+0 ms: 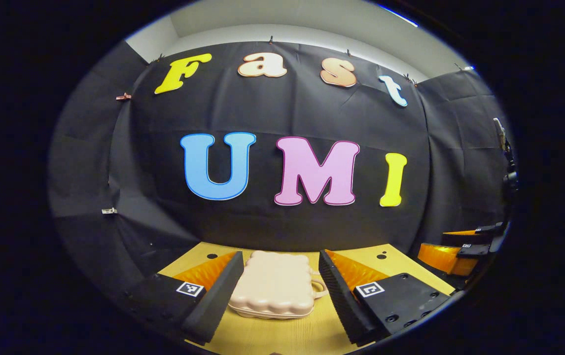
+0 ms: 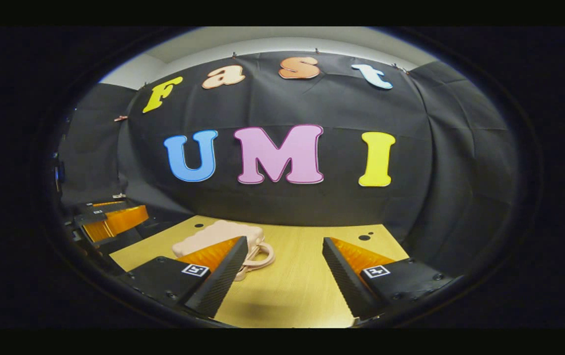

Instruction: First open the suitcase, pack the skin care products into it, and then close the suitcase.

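On the wooden table in front of us sits the suitcase, a small pale pink case with a bumpy, quilted-looking shell, lying flat with its lid down and its two halves meeting along the seam at the near edge, so for now we call it closed. From the left gripper view, we see the left gripper spread wide, its fingers released, one finger on each side of the case and neither one plainly pressing the shell; the case lies right between them, its looped handle poking out toward the finger on the right of that view. Over at the far right edge of the same view we catch the right gripper hanging above the table's edge, well apart from the case. Switching to the right gripper view, that gripper's fingers are also parted and grasping nothing, with bare tabletop between them; the suitcase lies up and to the left, partly hidden behind the left-hand finger of that view, its handle loop curling out beside the fingertip. We also spot the left gripper at the left edge of this view, its spread hard to judge from here, and two small dark holes in the tabletop near the far edge
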